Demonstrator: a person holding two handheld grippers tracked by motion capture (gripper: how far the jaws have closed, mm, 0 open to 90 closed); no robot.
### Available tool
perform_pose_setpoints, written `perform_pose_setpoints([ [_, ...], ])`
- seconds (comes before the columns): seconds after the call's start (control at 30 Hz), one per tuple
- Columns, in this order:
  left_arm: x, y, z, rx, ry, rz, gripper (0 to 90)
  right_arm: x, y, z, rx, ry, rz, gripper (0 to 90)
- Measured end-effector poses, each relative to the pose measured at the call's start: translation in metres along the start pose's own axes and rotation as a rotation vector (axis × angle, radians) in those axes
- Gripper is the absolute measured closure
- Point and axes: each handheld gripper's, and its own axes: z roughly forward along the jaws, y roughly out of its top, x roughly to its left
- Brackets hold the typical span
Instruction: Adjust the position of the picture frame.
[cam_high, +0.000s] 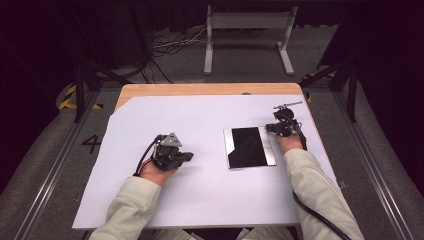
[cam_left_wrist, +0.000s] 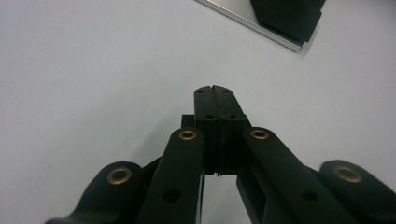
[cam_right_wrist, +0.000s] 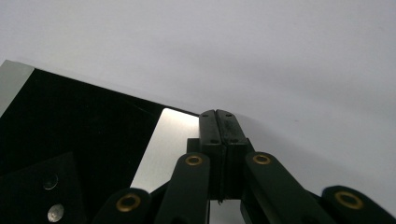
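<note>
Plenty of bare white sheet (cam_high: 200, 190) around the shiny tray (cam_high: 248, 147), right gripper (cam_high: 269, 128) clenched empty at its edge, left gripper (cam_high: 190, 156) clenched too.

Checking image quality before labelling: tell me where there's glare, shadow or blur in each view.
High view: sharp, evenly lit white sheet, dark surroundings. Left gripper view: near links blurred, shut left gripper crisp, soft shadow beneath. Right gripper view: silver plate shines with glare, its black panel nearly featureless.

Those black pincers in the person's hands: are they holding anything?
No. The left gripper and right gripper are both shut on nothing; the right one's tips sit at the silver plate's edge.
</note>
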Motion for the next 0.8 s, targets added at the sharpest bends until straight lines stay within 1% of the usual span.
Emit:
perform_pose_setpoints([
  [0.07, 0.0, 0.0, 0.001, 0.001, 0.002, -0.002, 89.5, 0.008, 0.003, 0.004, 0.002, 0.017, -0.029, 90.0],
  [0.13, 0.001, 0.0, 0.001, 0.002, -0.001, -0.004, 89.5, 0.015, 0.006, 0.007, 0.009, 0.021, -0.058, 90.0],
  [0.33, 0.003, -0.001, 0.001, -0.001, -0.001, -0.003, 89.5, 0.036, 0.013, 0.016, 0.015, 0.069, -0.119, 90.0],
  [0.43, 0.003, -0.001, 0.001, -0.002, -0.003, -0.013, 88.8, 0.048, 0.016, 0.02, 0.027, 0.092, -0.148, 90.0],
  [0.47, 0.003, -0.001, 0.001, 0.0, -0.002, -0.008, 88.7, 0.051, 0.016, 0.021, 0.029, 0.101, -0.156, 90.0],
  [0.6, 0.004, -0.001, 0.001, 0.003, 0.0, -0.003, 88.7, 0.069, 0.018, 0.025, 0.038, 0.138, -0.203, 90.0],
  [0.67, 0.005, -0.001, 0.001, 0.002, 0.003, -0.003, 88.5, 0.08, 0.018, 0.027, 0.042, 0.162, -0.232, 90.0],
  [0.73, 0.005, -0.002, 0.001, 0.007, 0.004, -0.021, 88.3, 0.088, 0.018, 0.028, 0.047, 0.184, -0.252, 90.0],
  [0.8, 0.005, -0.003, 0.002, 0.012, 0.003, -0.026, 88.3, 0.097, 0.018, 0.029, 0.055, 0.201, -0.276, 90.0],
])
